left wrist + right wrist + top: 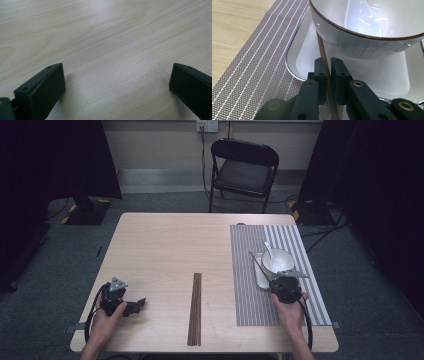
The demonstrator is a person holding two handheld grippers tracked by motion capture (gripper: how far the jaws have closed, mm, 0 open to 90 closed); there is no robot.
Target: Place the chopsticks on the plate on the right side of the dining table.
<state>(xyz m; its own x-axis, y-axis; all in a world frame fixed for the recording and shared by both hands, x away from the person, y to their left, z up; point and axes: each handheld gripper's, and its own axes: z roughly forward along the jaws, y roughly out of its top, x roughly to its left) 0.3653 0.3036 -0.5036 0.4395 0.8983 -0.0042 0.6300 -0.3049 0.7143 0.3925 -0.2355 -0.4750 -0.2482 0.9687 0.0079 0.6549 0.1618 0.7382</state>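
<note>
My right gripper (pixel 275 281) (pixel 328 62) is shut on a thin dark brown chopstick (pixel 260 266) (pixel 321 47). The stick slants up and left past the side of a white bowl (pixel 278 261) (pixel 362 42) with a brown rim. A white spoon (pixel 269 250) (pixel 359 20) lies in the bowl. The bowl stands on a white square plate (pixel 261 276) (pixel 307 60) on a grey striped placemat (pixel 250 305) (pixel 257 82). A bundle of dark chopsticks (pixel 196 307) lies at the table's front middle. My left gripper (pixel 136 306) (pixel 117 67) rests open over bare wood at the front left.
The light wooden table (pixel 165 250) has open surface between the bundle and the left gripper. Beyond the far edge stands a black folding chair (pixel 243 170). A black stand base (pixel 87 210) sits on the floor at the back left.
</note>
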